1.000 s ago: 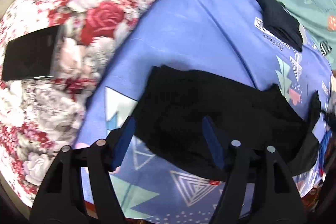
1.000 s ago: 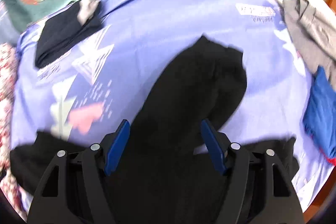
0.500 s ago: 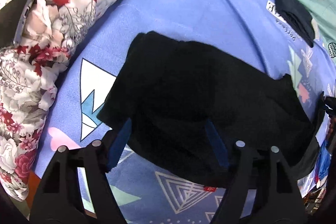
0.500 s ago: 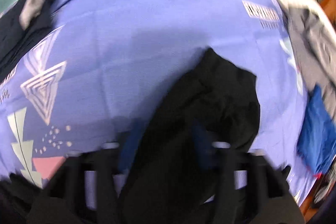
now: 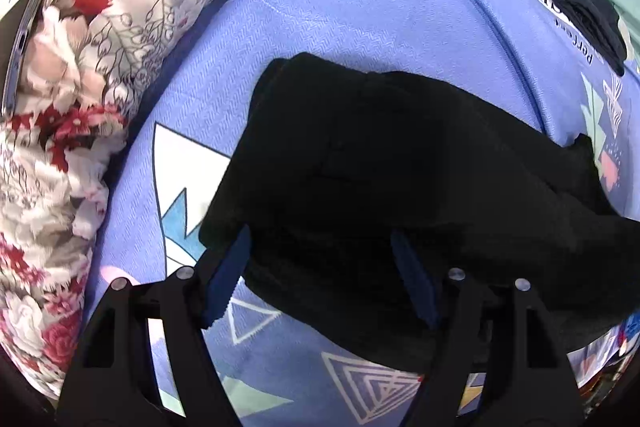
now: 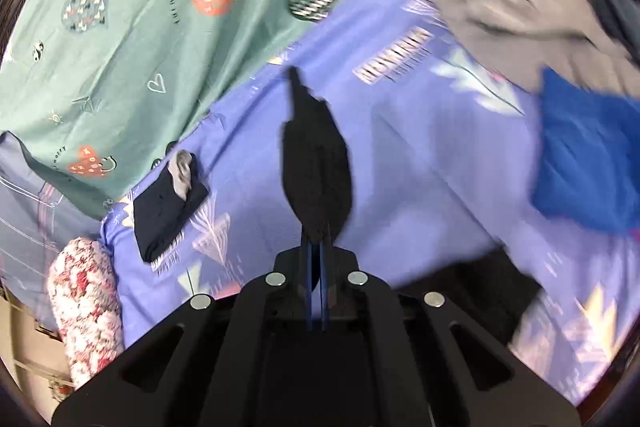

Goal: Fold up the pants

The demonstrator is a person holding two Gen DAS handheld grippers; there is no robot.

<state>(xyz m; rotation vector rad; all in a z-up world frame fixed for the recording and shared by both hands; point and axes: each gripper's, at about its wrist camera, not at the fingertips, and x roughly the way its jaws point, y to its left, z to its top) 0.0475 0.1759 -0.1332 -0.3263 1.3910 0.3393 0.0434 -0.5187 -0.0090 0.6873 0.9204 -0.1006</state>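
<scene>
One pair of soft black pants lies across the purple bed sheet with triangle prints, and one end of the pants is now up in the air. A second ago the right gripper had its fingers wide over the black cloth. Now those fingers are clenched tight on a pinch of the pants, and the cloth sticks up past them in a dark point above the sheet. The view has swung round too, so the right hand has pulled its end up and away.

The left gripper has come lower over the other end of the pants. Its blue fingers are spread apart, one at the edge of the cloth and one over it. They grasp nothing yet.

I think this is the start of a fold, with the lifted end about to be carried over the flat end.

Beside the pants on the sheet, a bit away, sits a small folded dark cloth. Farther off are a red and white flowery pillow, a bright blue cloth and a green blanket with hearts.
</scene>
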